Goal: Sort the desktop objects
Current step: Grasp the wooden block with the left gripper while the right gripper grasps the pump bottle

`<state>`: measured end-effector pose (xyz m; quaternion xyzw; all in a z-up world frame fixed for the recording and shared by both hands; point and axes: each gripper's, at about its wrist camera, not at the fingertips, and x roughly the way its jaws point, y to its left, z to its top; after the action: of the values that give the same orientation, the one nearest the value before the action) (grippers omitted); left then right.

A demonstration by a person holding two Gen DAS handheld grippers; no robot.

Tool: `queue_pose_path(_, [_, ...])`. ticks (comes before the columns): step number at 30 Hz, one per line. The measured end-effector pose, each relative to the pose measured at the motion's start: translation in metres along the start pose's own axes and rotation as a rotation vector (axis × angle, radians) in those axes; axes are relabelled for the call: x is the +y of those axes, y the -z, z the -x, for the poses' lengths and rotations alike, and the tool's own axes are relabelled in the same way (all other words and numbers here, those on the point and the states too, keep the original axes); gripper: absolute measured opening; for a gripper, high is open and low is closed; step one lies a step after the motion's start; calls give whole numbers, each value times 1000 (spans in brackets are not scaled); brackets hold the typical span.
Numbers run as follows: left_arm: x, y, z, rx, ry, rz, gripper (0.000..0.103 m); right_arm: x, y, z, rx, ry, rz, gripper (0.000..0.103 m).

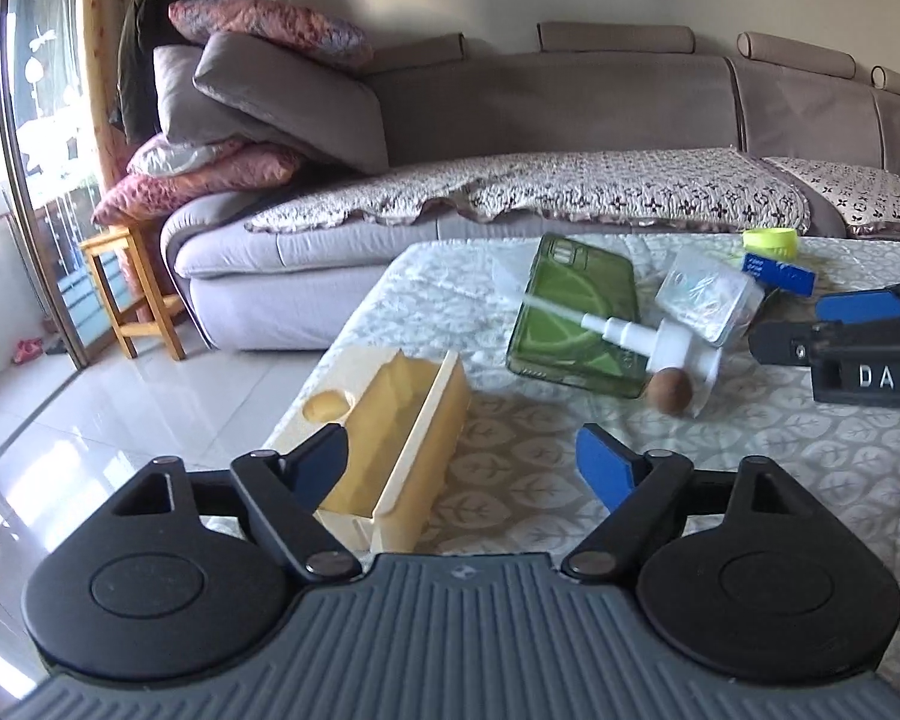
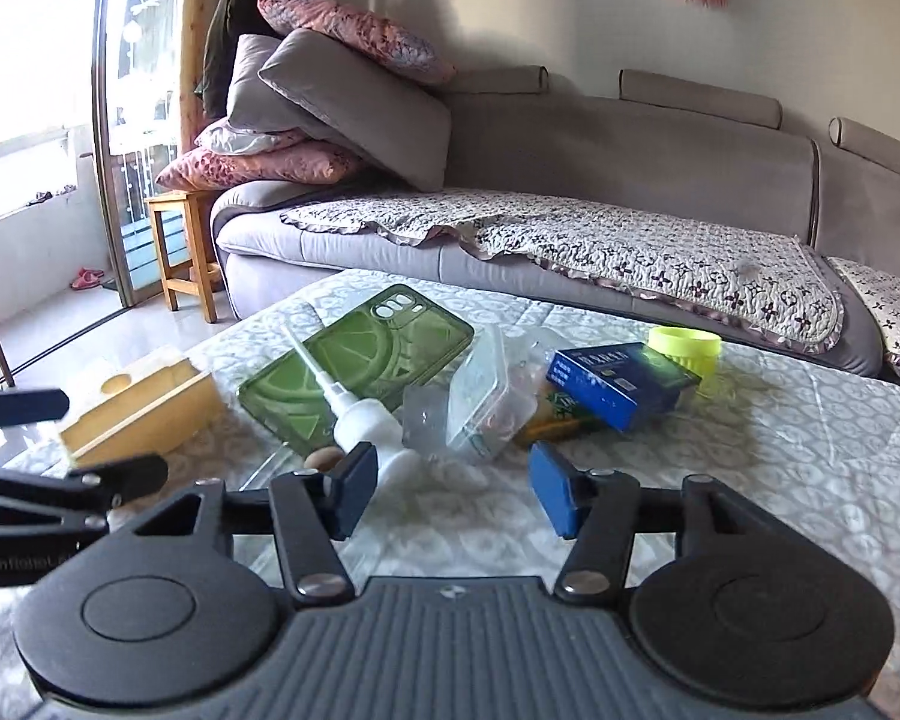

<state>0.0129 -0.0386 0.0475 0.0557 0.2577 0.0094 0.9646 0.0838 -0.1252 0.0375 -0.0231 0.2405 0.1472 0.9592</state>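
Right hand-held gripper (image 2: 450, 495), released, empty: centre jaws across pump dispenser (image 2: 369, 426) neck before clenching; left hand-held gripper (image 1: 462, 468) also released.

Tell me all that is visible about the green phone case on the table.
The green phone case looks like clear, glossy plastic printed with lime slices, with a camera cutout at its far end. It lies flat, back up, on the quilted table cover. A white pump nozzle rests across it; a clear plastic box sits against its right edge.
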Motion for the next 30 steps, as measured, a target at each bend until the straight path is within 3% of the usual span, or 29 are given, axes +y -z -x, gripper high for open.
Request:
queue_pose_path(7, [12, 2, -13, 54, 36, 23, 70, 14, -1, -13, -7, -71, 33, 47])
queue_pose_path(11, [14, 4, -18, 91, 60, 20, 58, 19, -5, -31, 21, -80, 61, 33])
queue_pose_path(19, [19, 3, -21, 105, 76, 42, 56, 23, -2, -43, 87, -121, 76, 30])
queue_pose_path(21, [19, 3, -21, 107, 73, 41, 43, 23, -2, -41, 87, -115, 73, 25])
queue_pose_path(23, [19, 2, -21, 109, 46, 40, 20, 26, -3, -36, 96, -115, 77, 25])
queue_pose_path(24, [21, 1, -20, 110, 34, 44, 14, 25, -2, -34, 98, -116, 75, 24])
queue_pose_path(30, [27, -3, -13, 81, 34, 76, 10, 21, -8, -16, 82, -112, 61, 24])
